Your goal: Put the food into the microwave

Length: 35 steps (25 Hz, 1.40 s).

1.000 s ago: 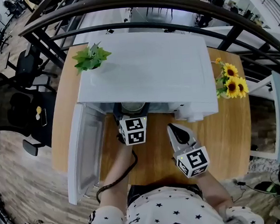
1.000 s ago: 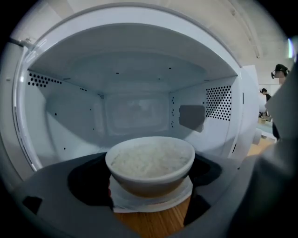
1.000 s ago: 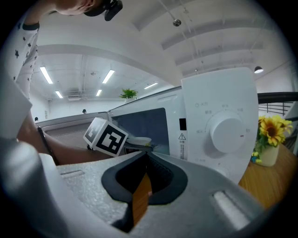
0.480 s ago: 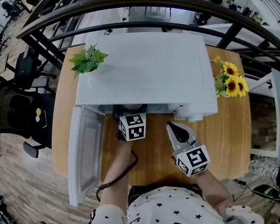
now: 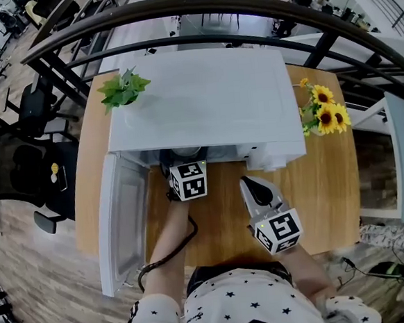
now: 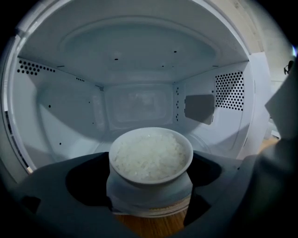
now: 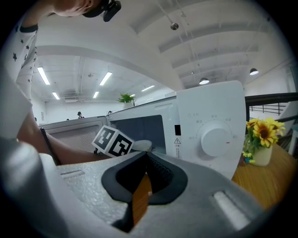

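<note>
Nearest the person, the right gripper hung in front of the microwave, below its control panel w/ the dial. Its jaws were closed together w/ nothing btwn them, and only the wood surface showed through the gap. It was prob. parked there b/c it had no job in this step, and there it was clear of the opening.

The left gripper was at the microwave's mouth. Its jaws were clamped on either side of the bowl of rice, low on its body, prob. so the bowl rode level w/o spilling. Wood showed under the base, so the bowl was at the threshold, not yet inside or set down.

The door stood swung out at the microwave's left, giving a straight path in. The cavity beyond was bare. A plant sat on the microwave's back-left corner & sunflowers stood to its right, both off the route.
</note>
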Motion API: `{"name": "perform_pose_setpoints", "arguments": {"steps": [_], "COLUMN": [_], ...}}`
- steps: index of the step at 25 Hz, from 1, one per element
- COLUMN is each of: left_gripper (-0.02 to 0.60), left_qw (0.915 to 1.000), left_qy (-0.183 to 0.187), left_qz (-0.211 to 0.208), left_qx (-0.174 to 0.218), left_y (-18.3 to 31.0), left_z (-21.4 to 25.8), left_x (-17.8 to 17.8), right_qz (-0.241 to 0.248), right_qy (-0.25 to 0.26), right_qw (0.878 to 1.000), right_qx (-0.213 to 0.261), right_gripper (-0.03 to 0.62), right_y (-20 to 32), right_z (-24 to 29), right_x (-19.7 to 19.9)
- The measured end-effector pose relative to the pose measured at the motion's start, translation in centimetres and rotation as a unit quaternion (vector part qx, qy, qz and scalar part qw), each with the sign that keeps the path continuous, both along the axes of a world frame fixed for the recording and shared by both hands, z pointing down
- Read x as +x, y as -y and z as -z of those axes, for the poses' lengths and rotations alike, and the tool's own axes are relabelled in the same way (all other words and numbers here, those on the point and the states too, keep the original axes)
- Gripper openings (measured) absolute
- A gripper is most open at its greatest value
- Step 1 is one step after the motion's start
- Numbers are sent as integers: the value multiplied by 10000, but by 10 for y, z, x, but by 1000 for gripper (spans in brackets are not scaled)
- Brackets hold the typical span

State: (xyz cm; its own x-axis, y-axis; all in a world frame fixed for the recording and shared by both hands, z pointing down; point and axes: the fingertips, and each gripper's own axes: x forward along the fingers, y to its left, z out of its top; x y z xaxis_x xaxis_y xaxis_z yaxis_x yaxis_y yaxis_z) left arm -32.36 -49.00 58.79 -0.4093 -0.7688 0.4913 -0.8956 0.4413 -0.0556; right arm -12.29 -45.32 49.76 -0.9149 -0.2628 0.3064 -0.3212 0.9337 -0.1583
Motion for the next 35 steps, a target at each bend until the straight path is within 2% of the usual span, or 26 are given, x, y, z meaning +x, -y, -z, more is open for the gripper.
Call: {"name": "perform_pose_setpoints", "arguments": {"steps": [13,19,23,28,35], "left_gripper": [480,480,474,298,198], "left_qw": [9990,9973,9948,9930,9907], "left_qy": [11,-75,-275,-292,-324], "left_qz": [1,-212,-383,-275,-162], "left_qx": [454,701,898,1111,1313], "left_y": [-62,-101,-128,-171,-235], "left_z": [43,63,76,93,108], "left_x": [35,69,92,111,142], "right_qz": [-175,-304,-361,-373,-390], "right_qy": [89,173,231,326,453], "right_qw": [9996,9991,9987,9982,9970], "right_qx": [193,253,270,338,502], "right_gripper": [6,6,6,6,6], "right_y": [-55,-89,-116,-149,-194], "right_z": [20,27,31,37,50], "right_x": [27,41,48,58,81]}}
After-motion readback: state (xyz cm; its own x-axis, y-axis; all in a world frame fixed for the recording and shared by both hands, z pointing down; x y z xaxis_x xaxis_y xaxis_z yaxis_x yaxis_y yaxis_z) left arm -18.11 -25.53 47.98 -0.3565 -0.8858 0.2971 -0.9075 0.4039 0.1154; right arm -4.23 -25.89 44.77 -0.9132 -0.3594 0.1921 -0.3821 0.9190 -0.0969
